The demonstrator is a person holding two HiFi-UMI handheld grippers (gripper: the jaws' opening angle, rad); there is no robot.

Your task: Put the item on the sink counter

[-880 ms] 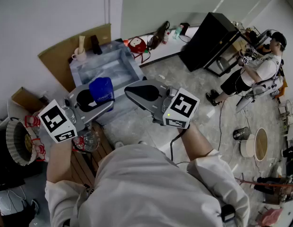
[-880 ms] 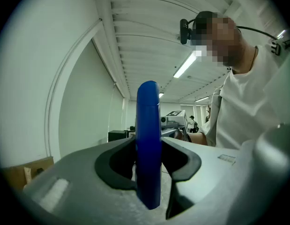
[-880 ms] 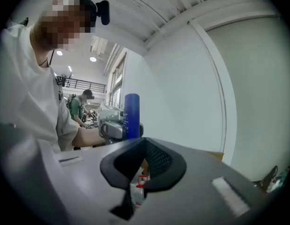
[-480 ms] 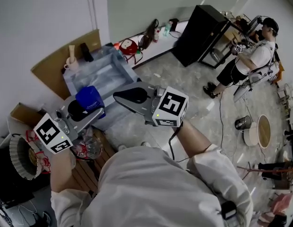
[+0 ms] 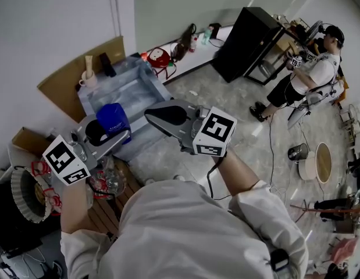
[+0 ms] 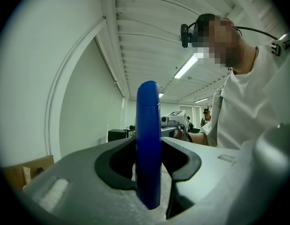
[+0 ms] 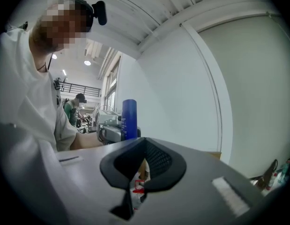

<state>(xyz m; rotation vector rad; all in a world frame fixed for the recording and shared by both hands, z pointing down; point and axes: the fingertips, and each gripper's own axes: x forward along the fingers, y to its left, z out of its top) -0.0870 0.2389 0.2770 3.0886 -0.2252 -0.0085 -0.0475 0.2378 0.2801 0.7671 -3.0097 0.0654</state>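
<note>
In the head view my left gripper (image 5: 110,131) is shut on a blue cylindrical container (image 5: 113,120) and holds it upright in the air, above the near edge of the steel sink counter (image 5: 128,92). The left gripper view has the blue container (image 6: 148,144) standing between the two dark pads (image 6: 119,165), which press on its sides. My right gripper (image 5: 163,115) hovers beside it to the right, shut with nothing in it. From the right gripper view the jaws of the right gripper (image 7: 136,172) meet at a thin slit, and the blue container (image 7: 129,119) shows beyond them.
A cup (image 5: 86,80) and a dark bottle (image 5: 104,64) stand at the sink's back edge, against a brown board (image 5: 69,71). A red object (image 5: 158,56) lies right of the sink. A black cabinet (image 5: 249,39) and another person (image 5: 310,80) are at far right. A round basket (image 5: 22,195) is at left.
The head view has swung a little. Both grippers have drifted slightly left and down in it. The left gripper still holds the blue container and the right stays shut.
</note>
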